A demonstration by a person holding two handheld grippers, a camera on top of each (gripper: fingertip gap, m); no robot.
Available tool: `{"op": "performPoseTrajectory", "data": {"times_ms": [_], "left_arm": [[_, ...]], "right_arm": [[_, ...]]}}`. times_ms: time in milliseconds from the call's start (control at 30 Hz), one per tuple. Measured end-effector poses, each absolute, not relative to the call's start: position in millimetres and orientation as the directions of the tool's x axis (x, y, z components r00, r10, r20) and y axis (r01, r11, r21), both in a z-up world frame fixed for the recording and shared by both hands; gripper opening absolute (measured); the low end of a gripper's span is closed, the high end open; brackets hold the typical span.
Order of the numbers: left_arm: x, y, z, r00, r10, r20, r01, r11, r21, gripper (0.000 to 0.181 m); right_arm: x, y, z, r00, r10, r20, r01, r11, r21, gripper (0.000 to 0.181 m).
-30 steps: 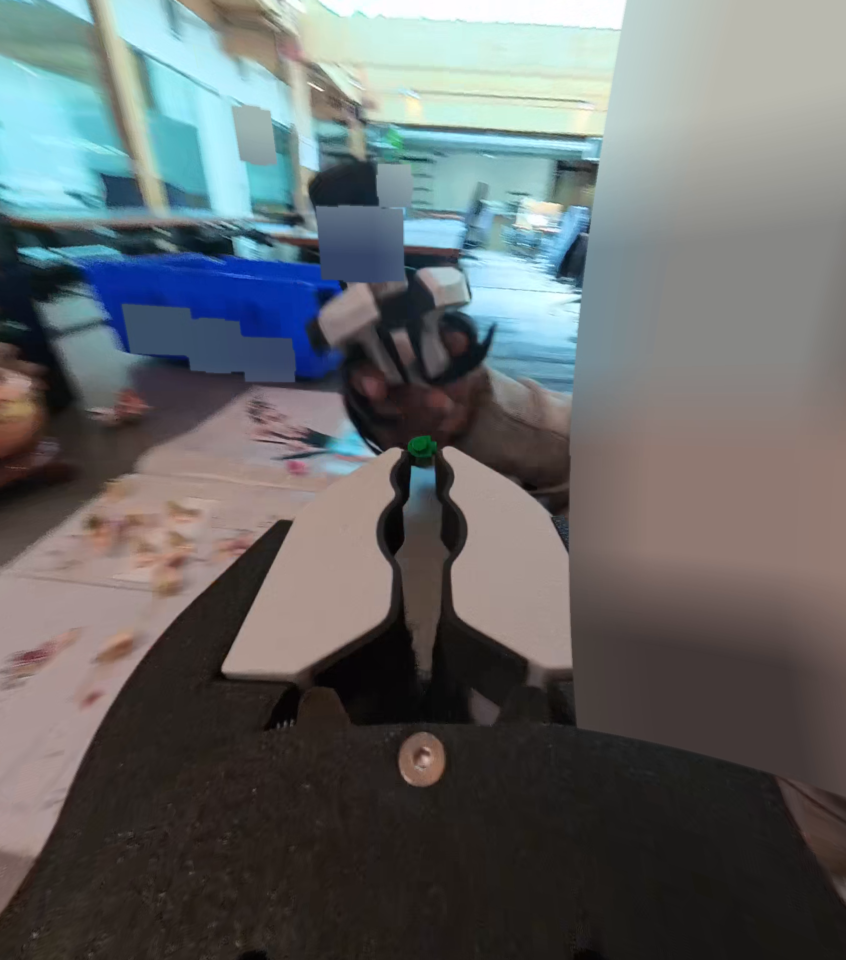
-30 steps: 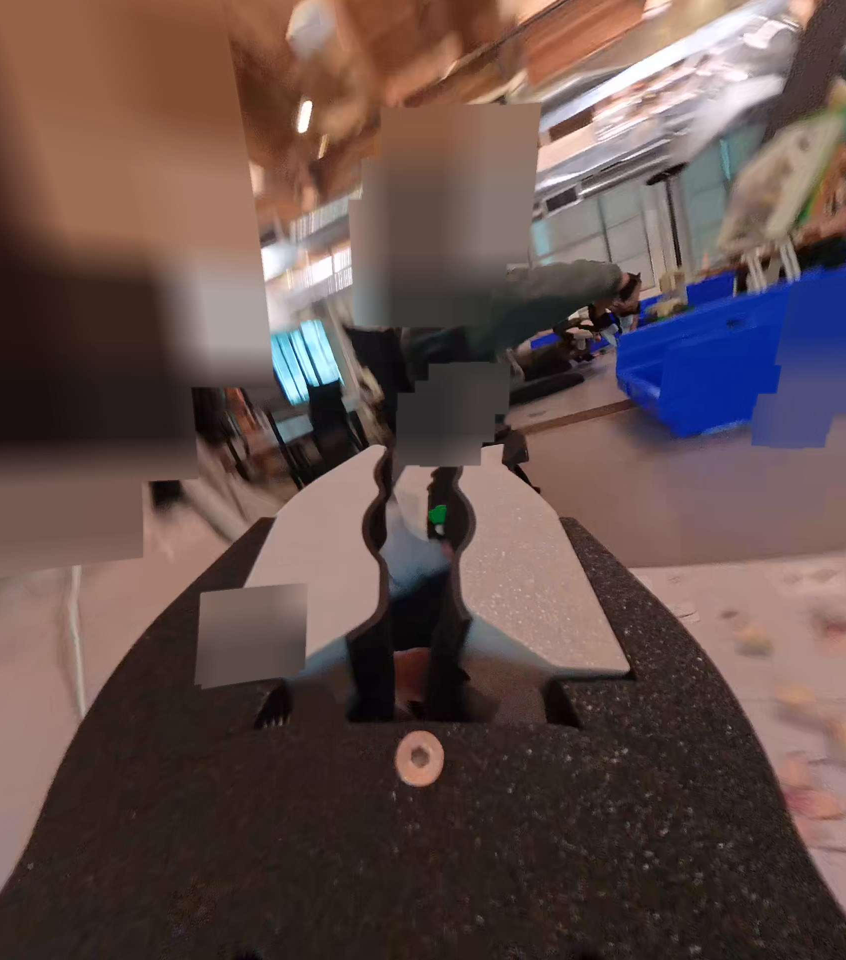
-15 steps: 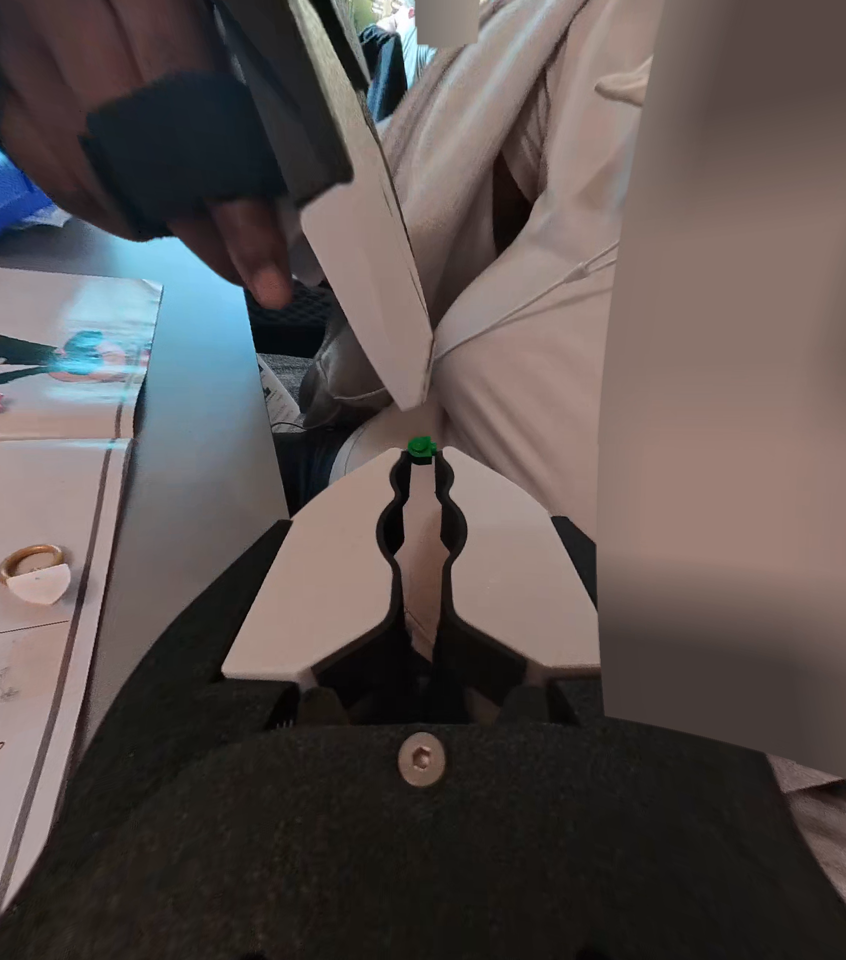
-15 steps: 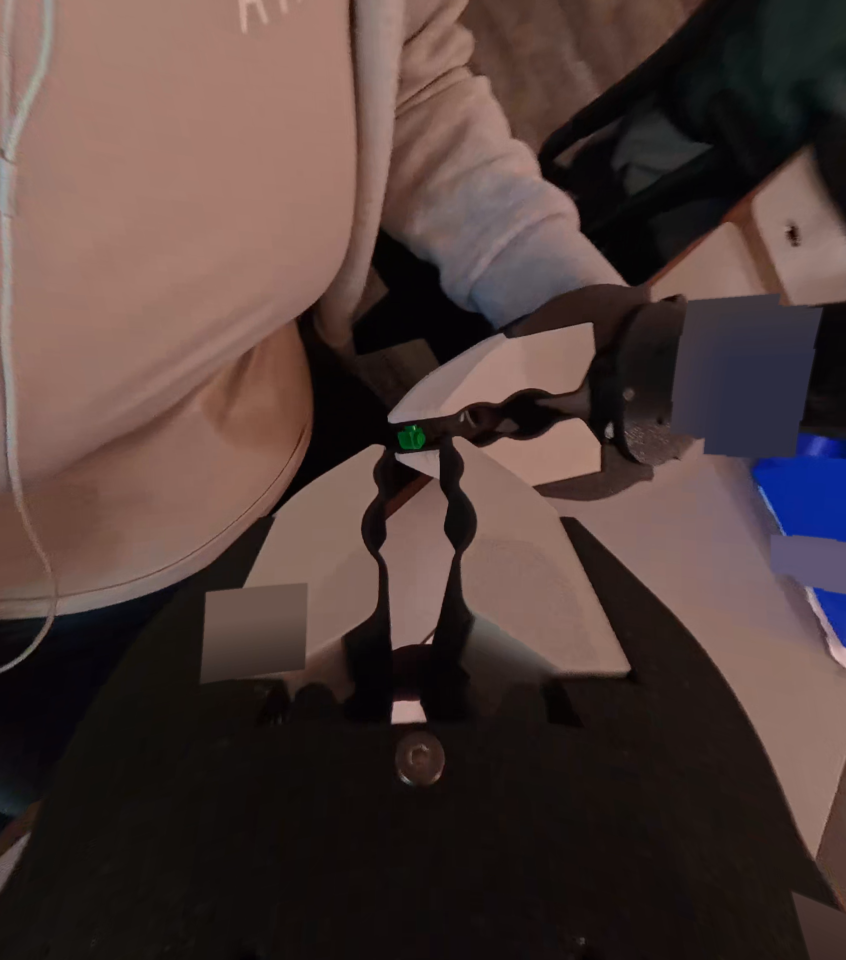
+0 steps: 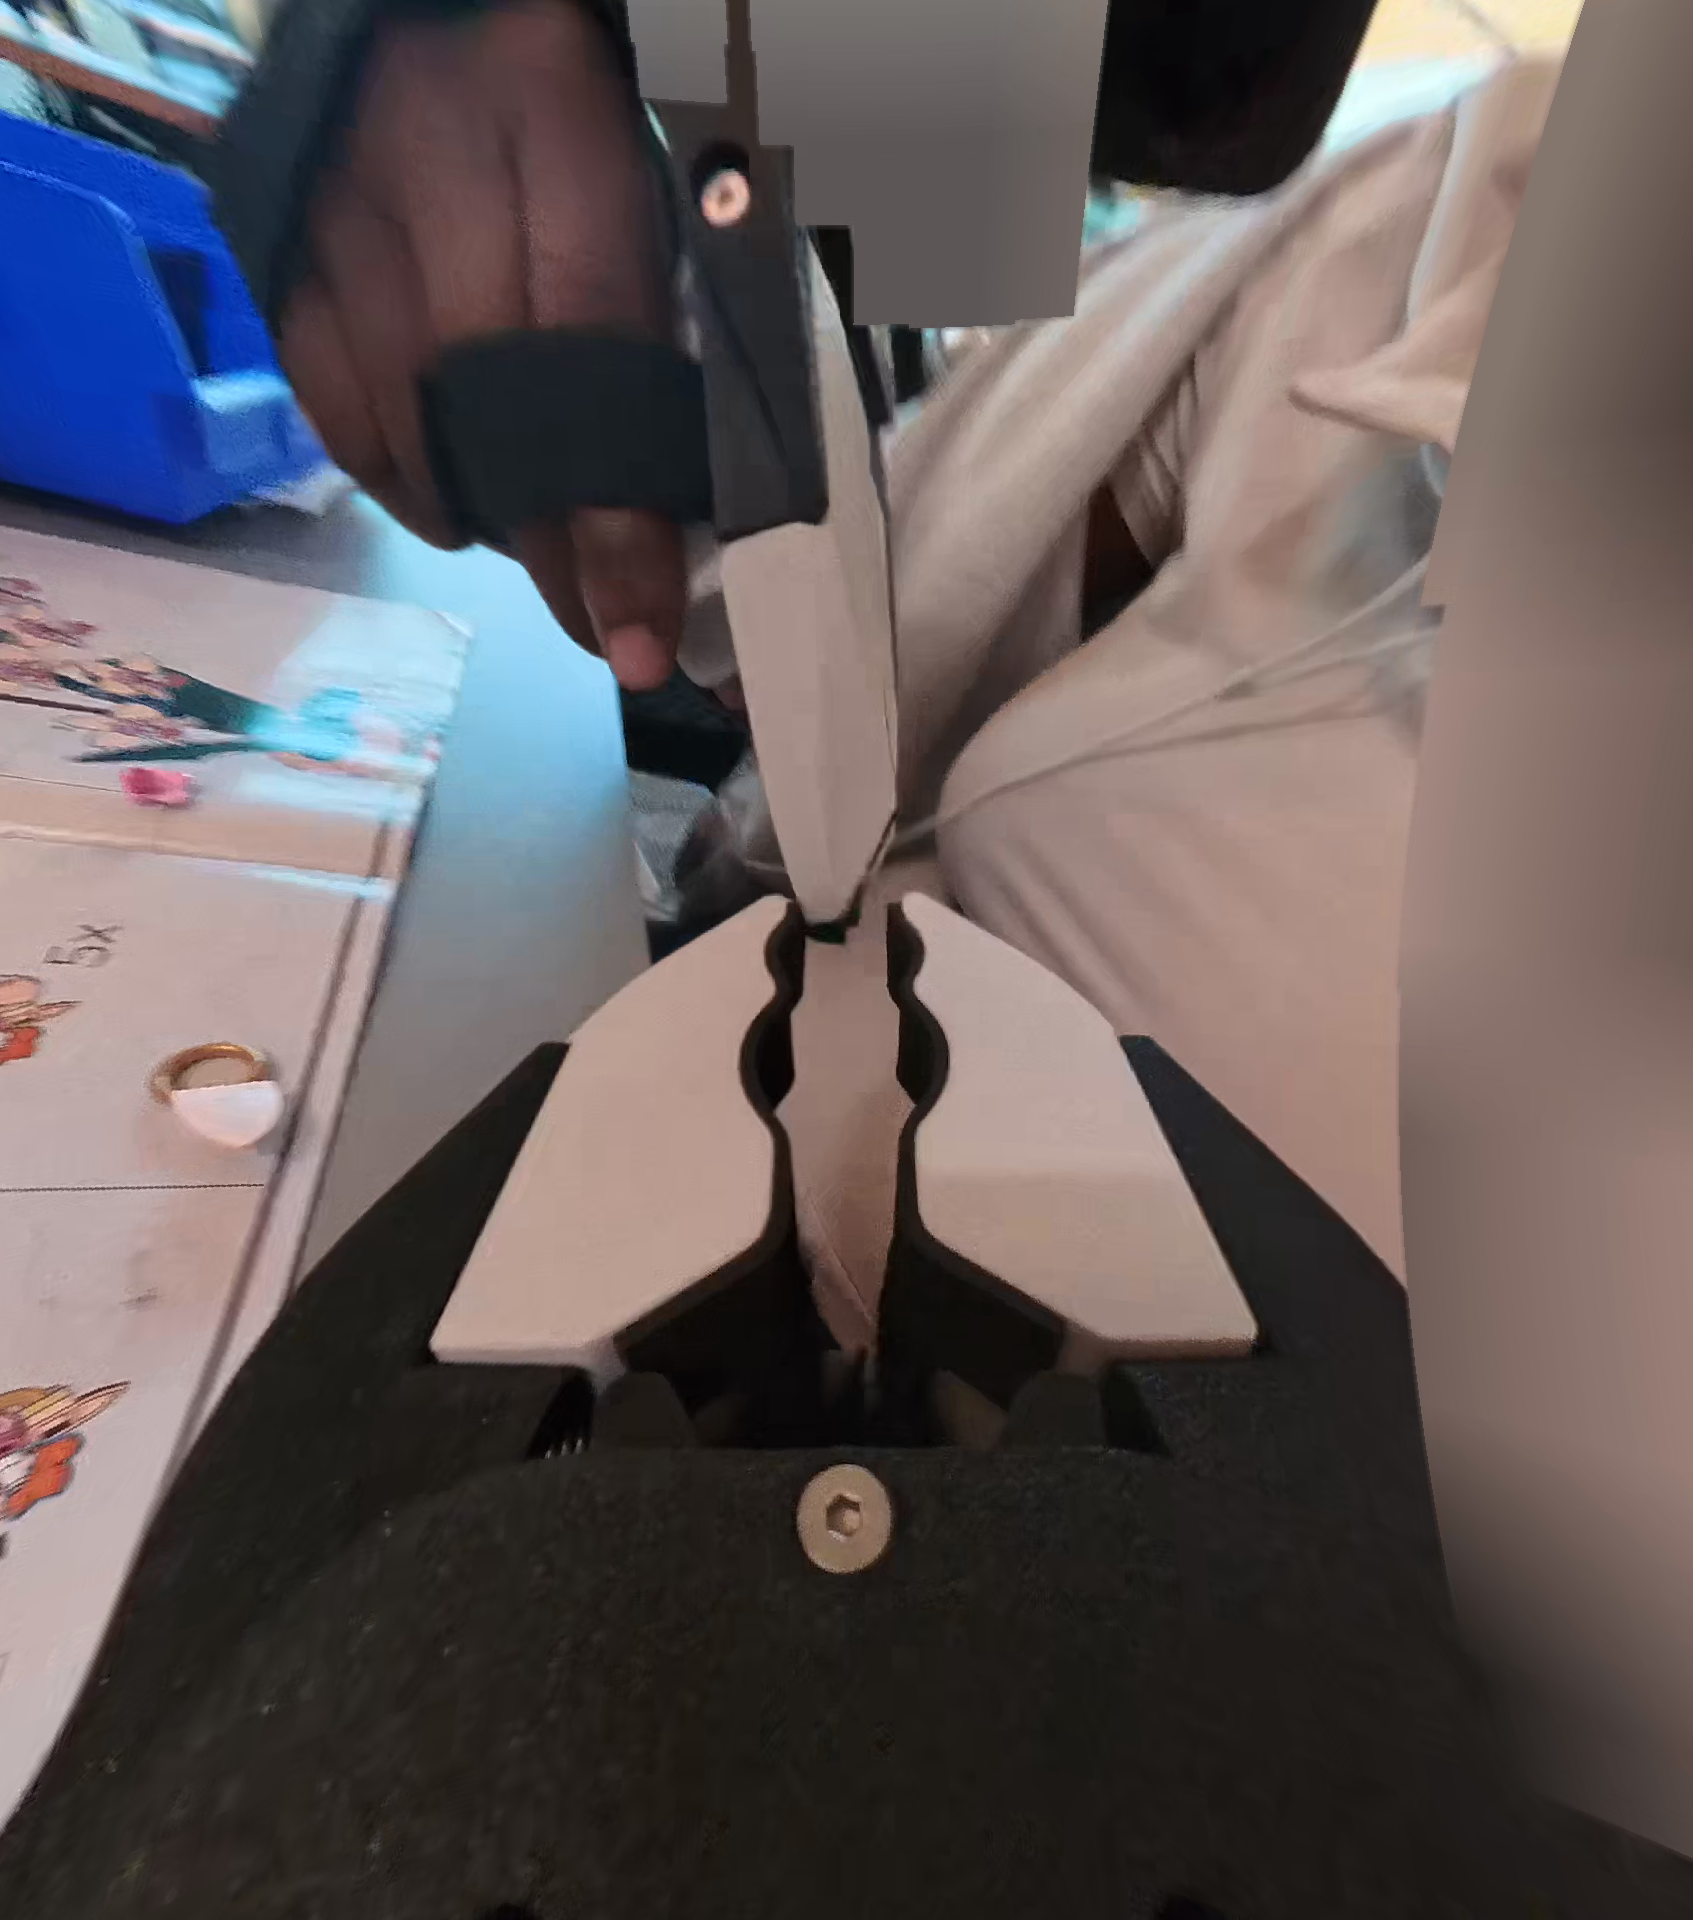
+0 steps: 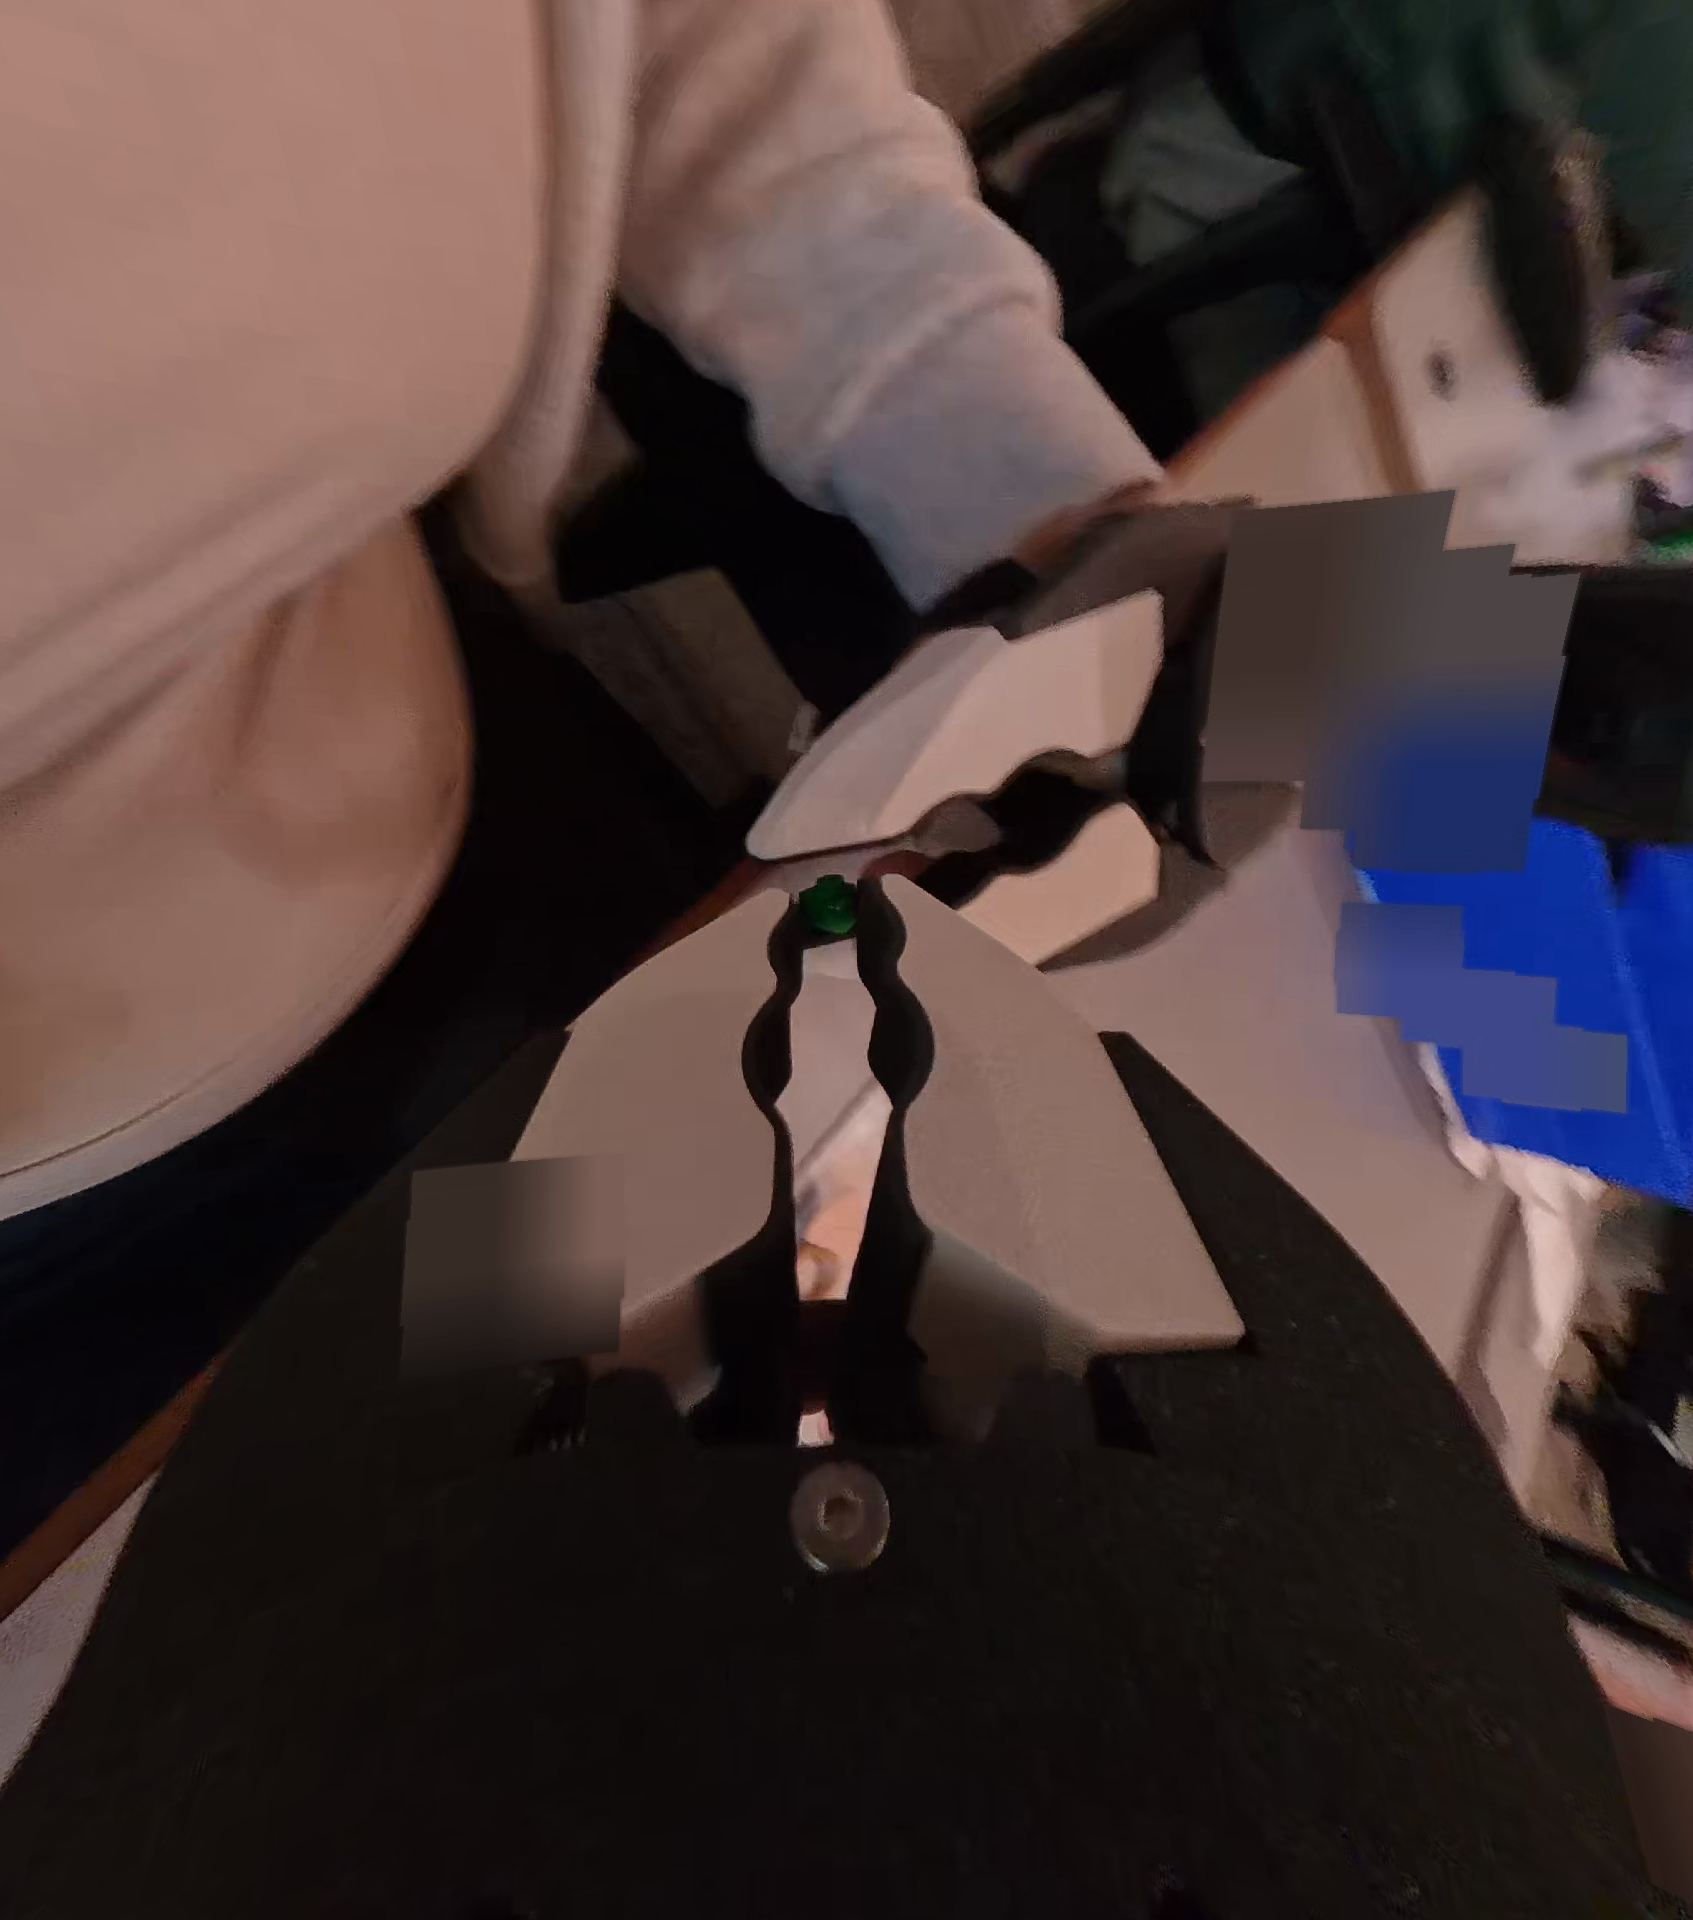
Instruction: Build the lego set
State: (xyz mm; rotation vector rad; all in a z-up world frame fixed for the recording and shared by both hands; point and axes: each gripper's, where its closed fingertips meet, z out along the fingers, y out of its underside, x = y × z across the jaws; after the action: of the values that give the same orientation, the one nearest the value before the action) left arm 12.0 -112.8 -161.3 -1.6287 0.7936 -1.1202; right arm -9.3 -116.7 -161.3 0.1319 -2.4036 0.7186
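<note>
A small green lego piece (image 6: 826, 902) sits between the tips of my right gripper (image 6: 829, 896), which is shut on it in mid-air in front of the person's beige top. In the left wrist view the right gripper (image 5: 829, 904) comes down from above, edge-on, with the green piece (image 5: 826, 932) at its tip. My left gripper (image 5: 844, 914) stands around that tip with its jaws apart, open. In the right wrist view the left gripper's fingers (image 6: 946, 727) reach in from the right.
A printed instruction sheet (image 5: 94, 935) lies on the grey table (image 5: 509, 831) at the left. On it are a gold ring with a white half-round piece (image 5: 218, 1091) and a small pink piece (image 5: 158, 784). A blue bin (image 5: 63, 343) stands behind. Left and right tips are no more than a few centimetres apart.
Both grippers swung towards the person and met. The left gripper held the green piece, then its jaws widened. The right gripper's tips closed on the piece.
</note>
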Motion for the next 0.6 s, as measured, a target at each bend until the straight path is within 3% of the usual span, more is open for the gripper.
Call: {"op": "performPoseTrajectory", "data": {"times_ms": [233, 367, 600], "left_arm": [[-37, -66, -122, 0.637, -0.689, 0.346, 0.359, -0.132, -0.924, 0.029], [-50, -59, -116, 0.755, -0.594, 0.277, 0.325, -0.027, -0.945, 0.024], [-49, -56, -122, 0.801, -0.553, 0.228, 0.256, -0.028, -0.966, 0.017]], "right_arm": [[-50, -62, -121, -0.375, 0.450, 0.810, -0.045, 0.864, -0.501, 0.010], [-55, -56, -120, -0.299, 0.510, 0.806, 0.021, 0.848, -0.529, 0.010], [-58, -61, -126, -0.311, 0.466, 0.828, 0.039, 0.877, -0.479, 0.010]]}}
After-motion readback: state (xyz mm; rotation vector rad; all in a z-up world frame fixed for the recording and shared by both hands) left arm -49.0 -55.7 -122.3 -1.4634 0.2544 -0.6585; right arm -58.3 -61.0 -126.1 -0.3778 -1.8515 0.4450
